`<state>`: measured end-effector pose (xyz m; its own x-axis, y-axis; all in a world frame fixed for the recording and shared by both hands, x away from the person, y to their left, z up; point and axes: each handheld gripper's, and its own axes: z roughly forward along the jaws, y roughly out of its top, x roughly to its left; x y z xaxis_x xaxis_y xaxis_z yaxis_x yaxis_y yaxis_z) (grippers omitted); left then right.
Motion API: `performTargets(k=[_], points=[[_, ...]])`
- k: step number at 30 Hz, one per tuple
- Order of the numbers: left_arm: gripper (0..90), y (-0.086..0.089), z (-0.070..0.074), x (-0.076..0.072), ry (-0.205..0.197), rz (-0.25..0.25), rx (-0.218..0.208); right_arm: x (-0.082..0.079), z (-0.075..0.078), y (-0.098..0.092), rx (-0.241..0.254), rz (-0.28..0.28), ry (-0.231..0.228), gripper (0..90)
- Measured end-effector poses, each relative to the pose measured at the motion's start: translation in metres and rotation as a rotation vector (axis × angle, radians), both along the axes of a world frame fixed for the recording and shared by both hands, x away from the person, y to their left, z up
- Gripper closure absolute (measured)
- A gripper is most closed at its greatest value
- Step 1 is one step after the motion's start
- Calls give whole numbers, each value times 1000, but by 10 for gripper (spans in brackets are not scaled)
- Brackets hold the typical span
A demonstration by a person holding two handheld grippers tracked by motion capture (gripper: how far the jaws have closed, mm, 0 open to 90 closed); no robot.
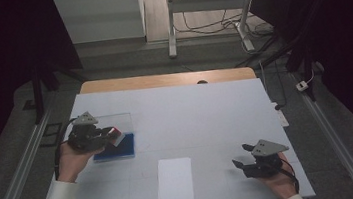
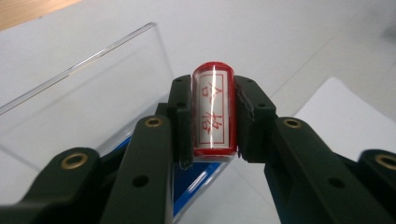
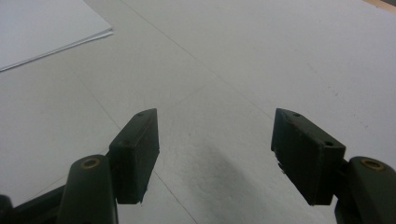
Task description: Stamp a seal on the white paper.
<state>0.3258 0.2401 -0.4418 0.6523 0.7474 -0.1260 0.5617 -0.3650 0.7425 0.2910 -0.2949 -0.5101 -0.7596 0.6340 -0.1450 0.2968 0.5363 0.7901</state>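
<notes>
Red-inked stamp (image 2: 213, 112) clamped between the left gripper (image 1: 109, 134) fingers (image 2: 181, 122), its base hidden behind them, held above the blue pad (image 1: 119, 148) in a clear box (image 2: 88, 93), right gripper (image 3: 215, 149) fingers spread wide, nothing held, low over the table (image 3: 243, 60), paper sheet (image 3: 42, 28) cut off.
</notes>
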Motion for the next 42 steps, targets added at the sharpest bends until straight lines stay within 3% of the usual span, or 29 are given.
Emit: performTargets(k=[3,13,42], points=[[699,-4,3,-3,-2,-23,-20,0,-1,1,-4,-4,5,317],[699,-21,2,-19,-6,-113,11,0,-2,1,-13,-3,7,317],[699,-70,8,-36,-24,-257,30,0,-2,1,-10,-2,4,319]])
